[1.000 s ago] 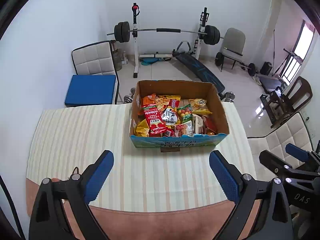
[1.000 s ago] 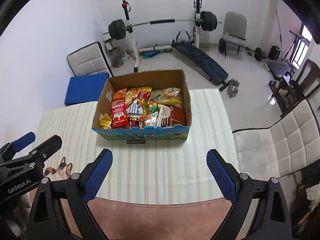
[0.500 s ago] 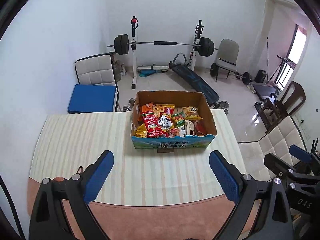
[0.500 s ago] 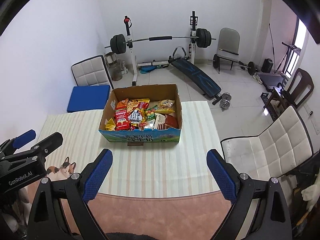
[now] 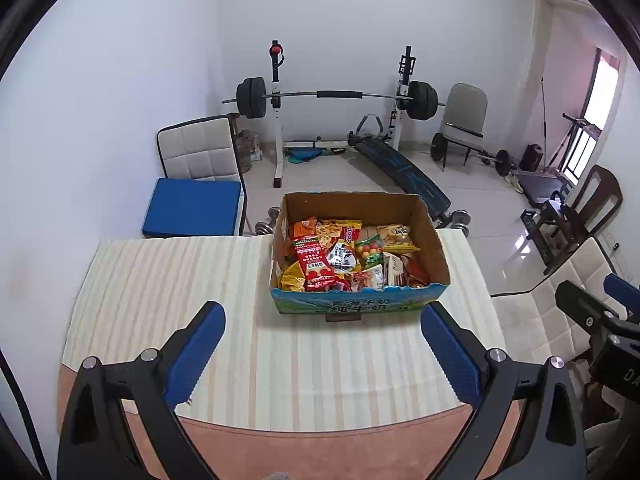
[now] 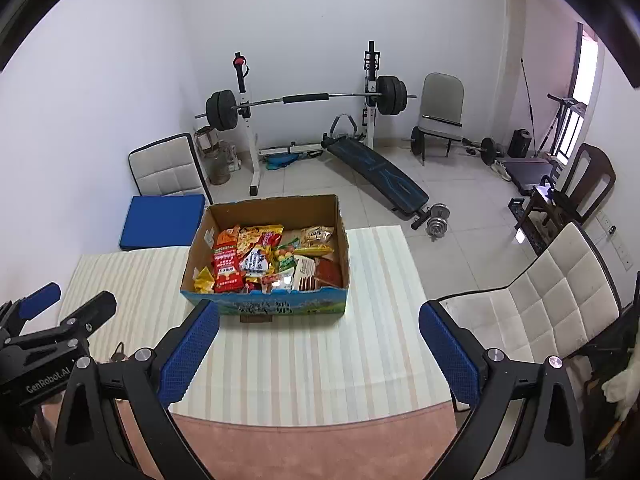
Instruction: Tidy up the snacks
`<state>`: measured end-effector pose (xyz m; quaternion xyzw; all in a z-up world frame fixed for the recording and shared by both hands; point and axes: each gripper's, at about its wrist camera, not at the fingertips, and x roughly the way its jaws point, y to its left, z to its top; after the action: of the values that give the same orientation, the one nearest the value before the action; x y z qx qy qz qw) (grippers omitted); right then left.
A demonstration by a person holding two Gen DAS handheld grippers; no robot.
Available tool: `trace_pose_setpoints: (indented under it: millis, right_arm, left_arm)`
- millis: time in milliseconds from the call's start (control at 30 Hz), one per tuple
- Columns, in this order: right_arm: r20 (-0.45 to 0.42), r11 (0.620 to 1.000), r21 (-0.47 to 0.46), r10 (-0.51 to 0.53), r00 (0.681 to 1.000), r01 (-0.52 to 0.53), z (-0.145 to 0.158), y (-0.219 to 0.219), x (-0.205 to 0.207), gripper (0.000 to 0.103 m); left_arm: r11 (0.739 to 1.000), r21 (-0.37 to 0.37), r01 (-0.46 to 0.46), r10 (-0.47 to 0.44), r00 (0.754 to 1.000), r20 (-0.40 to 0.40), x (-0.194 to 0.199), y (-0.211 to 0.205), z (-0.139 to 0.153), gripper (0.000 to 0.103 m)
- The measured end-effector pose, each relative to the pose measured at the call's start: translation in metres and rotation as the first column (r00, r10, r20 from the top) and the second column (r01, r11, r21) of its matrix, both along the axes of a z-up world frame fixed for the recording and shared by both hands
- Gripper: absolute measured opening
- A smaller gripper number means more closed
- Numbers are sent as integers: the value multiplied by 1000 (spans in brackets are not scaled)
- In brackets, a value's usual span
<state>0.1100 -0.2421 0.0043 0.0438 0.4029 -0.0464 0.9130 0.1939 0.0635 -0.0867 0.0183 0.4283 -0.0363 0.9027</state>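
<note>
Left wrist view looks down on a cardboard box (image 5: 356, 256) crammed with snack packets (image 5: 344, 258), sitting toward the far right of the striped table (image 5: 168, 280). Both tools hang back over the near edge: the left gripper (image 5: 322, 344) has its jaws spread and empty, and the right gripper (image 6: 318, 340) is opening its jaws with nothing between them. The packets overlap loosely, so a pinch could drag up two at once or crush a puffed bag. Nothing blocks the reach except the box's front wall. A white chair (image 6: 532, 304) stands just beside the table's right edge; a weight bench (image 5: 332, 120) sits well behind.
</note>
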Motion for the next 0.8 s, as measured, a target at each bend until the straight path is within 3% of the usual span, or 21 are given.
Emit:
trace_pose_setpoints:
  millis: [800]
  right_arm:
    - [-28, 998, -52, -24, 999, 22, -46, -1, 68, 102]
  left_arm:
    - [999, 24, -32, 33, 999, -40, 46, -2, -34, 100]
